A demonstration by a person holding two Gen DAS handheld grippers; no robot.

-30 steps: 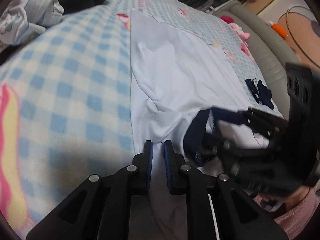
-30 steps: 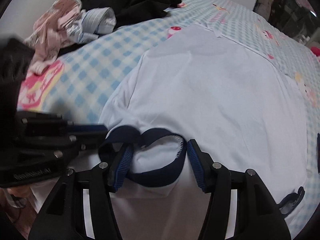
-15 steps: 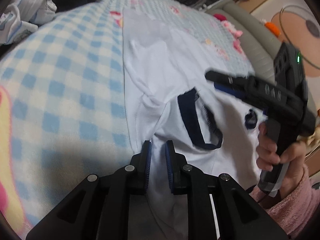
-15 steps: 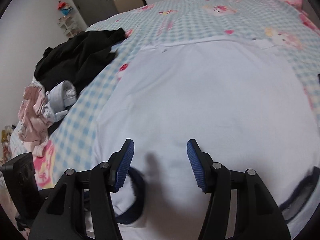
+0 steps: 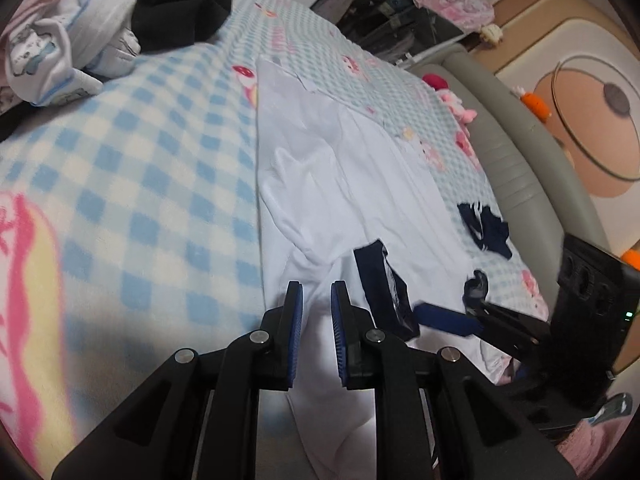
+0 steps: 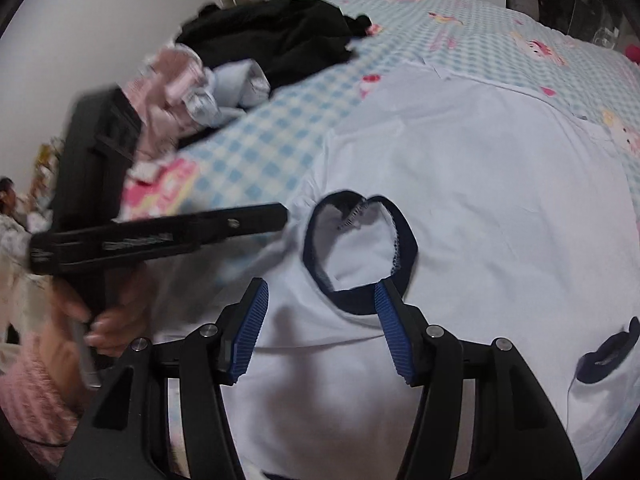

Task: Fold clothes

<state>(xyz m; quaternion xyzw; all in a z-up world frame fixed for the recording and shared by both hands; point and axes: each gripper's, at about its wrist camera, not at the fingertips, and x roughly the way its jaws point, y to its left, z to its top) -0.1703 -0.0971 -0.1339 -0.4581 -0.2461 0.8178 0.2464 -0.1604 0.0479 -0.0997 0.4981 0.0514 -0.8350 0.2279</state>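
A white T-shirt lies spread on the checked bed cover, its navy collar nearest me. My left gripper is nearly shut on a raised ridge of the shirt beside the collar. From the right wrist view the left gripper shows side-on, its tip at the shirt's shoulder. My right gripper stands open over the collar's front rim. Its right pad touches the navy band and the left pad rests over white cloth. One blue-padded finger of it shows low beside the collar.
Black clothing, pink and pale blue garments are piled at the bed's far left. A small navy garment lies by the grey padded bed edge. A navy sleeve cuff lies right. A hand grips the left tool.
The right gripper rose away from the collar, then came back down to straddle its front rim. The left gripper stayed where it was, its narrow gap much the same.
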